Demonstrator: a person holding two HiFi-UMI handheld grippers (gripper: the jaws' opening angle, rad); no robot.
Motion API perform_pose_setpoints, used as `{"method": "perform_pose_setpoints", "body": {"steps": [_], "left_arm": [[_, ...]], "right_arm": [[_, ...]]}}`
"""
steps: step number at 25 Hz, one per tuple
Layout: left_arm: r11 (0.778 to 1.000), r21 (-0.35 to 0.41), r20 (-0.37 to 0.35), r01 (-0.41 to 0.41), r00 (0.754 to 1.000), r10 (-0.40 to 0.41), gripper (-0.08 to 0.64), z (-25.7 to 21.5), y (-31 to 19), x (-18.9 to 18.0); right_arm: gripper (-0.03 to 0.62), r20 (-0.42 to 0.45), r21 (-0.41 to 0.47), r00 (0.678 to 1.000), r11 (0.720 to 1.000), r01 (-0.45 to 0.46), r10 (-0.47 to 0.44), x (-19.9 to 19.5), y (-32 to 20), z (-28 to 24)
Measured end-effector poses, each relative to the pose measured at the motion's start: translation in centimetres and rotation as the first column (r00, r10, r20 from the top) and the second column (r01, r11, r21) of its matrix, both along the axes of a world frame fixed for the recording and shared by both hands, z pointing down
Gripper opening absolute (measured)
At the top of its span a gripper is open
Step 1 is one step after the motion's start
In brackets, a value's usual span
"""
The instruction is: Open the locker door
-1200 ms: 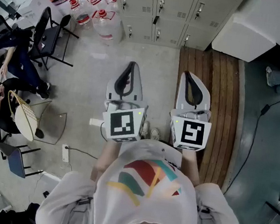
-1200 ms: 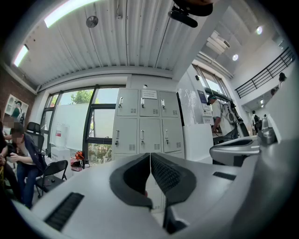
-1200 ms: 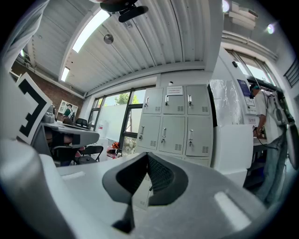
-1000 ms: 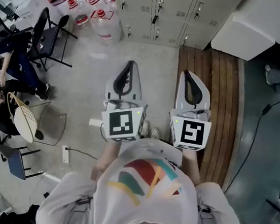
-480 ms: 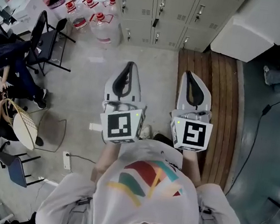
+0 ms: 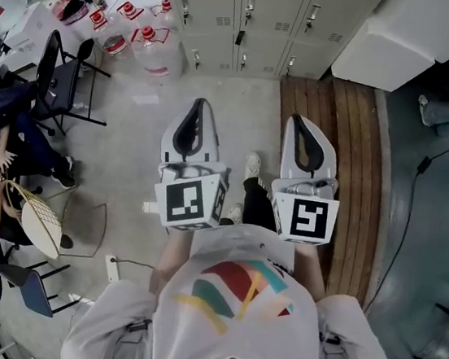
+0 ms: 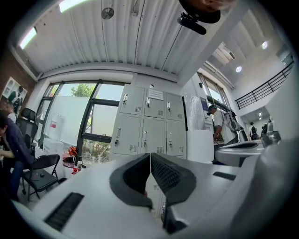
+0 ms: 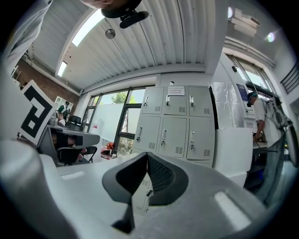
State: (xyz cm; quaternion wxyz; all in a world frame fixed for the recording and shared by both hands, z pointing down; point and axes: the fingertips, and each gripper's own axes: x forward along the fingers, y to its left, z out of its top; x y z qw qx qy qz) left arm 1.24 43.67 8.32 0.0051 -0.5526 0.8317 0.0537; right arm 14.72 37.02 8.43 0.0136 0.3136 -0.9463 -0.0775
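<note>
- The left claw [image 6: 199,103] is closed. In the left gripper view its two dark pads meet along one line, with nothing between them.
- The right claw [image 6: 295,119] is closed too. In the right gripper view its pads are together and empty.
- Both claws are held side by side in front of the person's chest, apart from each other. They point toward the lockers [image 6: 247,9], and neither touches them.
- The lockers stand against the far wall at the top of the head view, well apart from the claws. They form a grey bank three columns wide, and each door has a handle and a small vent. Every door in view is shut.
- The left claw hangs over the concrete floor [image 6: 131,138]. The right claw hangs over the left edge of a wood platform [image 6: 335,148] that runs up to the right part of the lockers.
- A white box [image 6: 408,34] stands just right of the lockers, at the far end of the platform.
- Clear jugs [image 6: 148,41] with red caps sit on the floor left of the lockers.
- A black chair [image 6: 58,71] stands near the jugs, and a seated person [image 6: 2,121] is at the left edge.
- A shoe [image 6: 252,166] shows on the floor between the two claws.
- A cable [image 6: 403,223] trails across the dark floor right of the platform.
</note>
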Motion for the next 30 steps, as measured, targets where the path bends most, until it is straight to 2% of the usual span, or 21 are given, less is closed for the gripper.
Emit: {"method": "perform_pose_setpoints", "body": {"steps": [6, 13, 18, 22, 25, 30], "left_arm": [[1.0, 0.005, 0.01, -0.011, 1.0, 0.011, 0.018, 0.4, -4.5, -1.5], [1.0, 0.015, 0.038, 0.0, 0.999, 0.0, 0.018, -0.7, -13.9, -5.0], [0.999, 0.009, 0.148, 0.046, 0.988, -0.047, 0.018, -2.7, -21.8, -8.1], [0.999, -0.007, 0.141, 0.048, 0.989, -0.046, 0.018, -3.4, -27.5, -10.4], [0.996, -0.013, 0.126, 0.084, 0.989, -0.081, 0.018, -3.6, -30.3, -12.4], [0.995, -0.031, 0.125, 0.099, 0.988, -0.095, 0.018, -3.2, -32.8, -14.1]], "right_arm": [[0.005, 0.033, 0.014, 0.999, 1.0, 0.016, -0.017, -2.4, -4.3, 0.1], [0.005, 0.081, 0.025, 0.996, 0.999, 0.03, -0.032, -6.6, -14.5, -0.5], [0.005, 0.1, 0.021, 0.995, 0.999, 0.027, -0.028, -9.1, -23.2, -1.7], [0.005, 0.102, 0.019, 0.994, 0.999, 0.049, -0.051, -11.6, -28.7, -2.0], [0.005, 0.104, -0.006, 0.992, 0.997, 0.079, -0.078, -13.4, -31.7, -1.9], [0.005, 0.124, -0.031, 0.985, 0.992, 0.123, -0.119, -16.1, -33.8, -1.7]]}}
